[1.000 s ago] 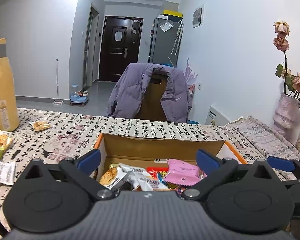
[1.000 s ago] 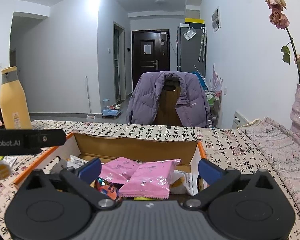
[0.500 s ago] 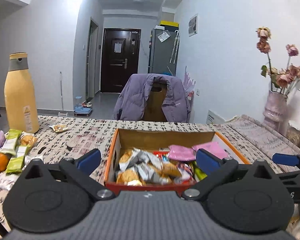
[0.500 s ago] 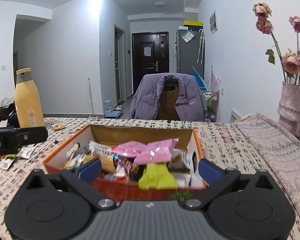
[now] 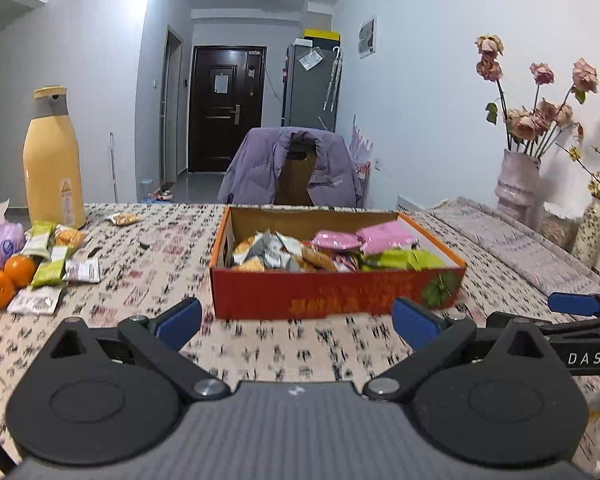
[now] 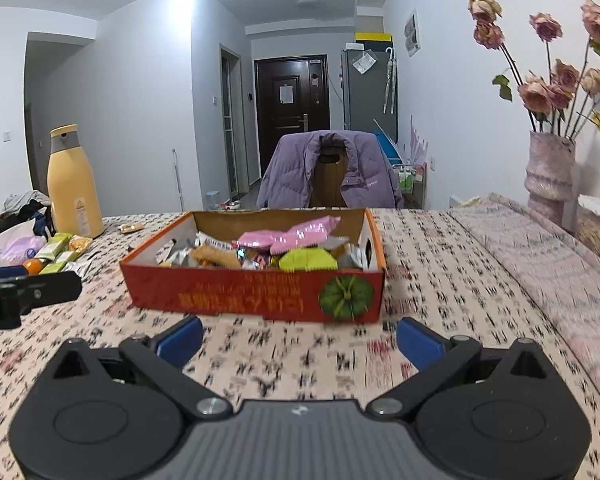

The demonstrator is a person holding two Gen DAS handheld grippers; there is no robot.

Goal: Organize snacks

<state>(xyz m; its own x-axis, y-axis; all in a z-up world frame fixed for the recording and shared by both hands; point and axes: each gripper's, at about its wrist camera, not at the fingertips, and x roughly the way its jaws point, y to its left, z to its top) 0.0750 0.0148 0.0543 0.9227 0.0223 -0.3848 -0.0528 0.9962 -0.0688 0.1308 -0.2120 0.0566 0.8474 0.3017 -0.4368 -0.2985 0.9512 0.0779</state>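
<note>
**Both grippers released, snack box ahead on the tabletop**

The left gripper (image 5: pixel 296 322) has its blue fingers (image 5: pixel 179 322) spread wide with nothing between them, hanging above the patterned tabletop (image 5: pixel 148 280). The right gripper (image 6: pixel 298 338) is released in the same way, its fingers (image 6: pixel 419 342) apart and holding nothing. Each gripper shows at the edge of the other's view, so the two sit side by side near the front edge of the tabletop.

Just beyond both pairs of fingers, apart from them, stands the red cardboard box (image 5: pixel 336 294), open at the top, around the middle of the tabletop. It is filled with wrapped snacks: pink packets (image 6: pixel 288 236) on top toward the far side, green packets (image 6: pixel 308 260) at the near right, and silver and orange wrappers toward the left.

More loose snacks (image 5: pixel 50 264) lie outside the box toward the left edge of the tabletop: green bars, white sachets and a small packet farther back. Beside them are oranges (image 5: pixel 8 280) and a purple bag (image 5: pixel 0 240). A tall yellow bottle (image 5: pixel 52 160) stands upright near the far left corner.

At the right side a pink vase of dried roses (image 5: pixel 518 188) stands on a quilted cloth. Beyond the far edge, a chair with a purple jacket (image 5: pixel 292 170) over it faces the tabletop.
</note>
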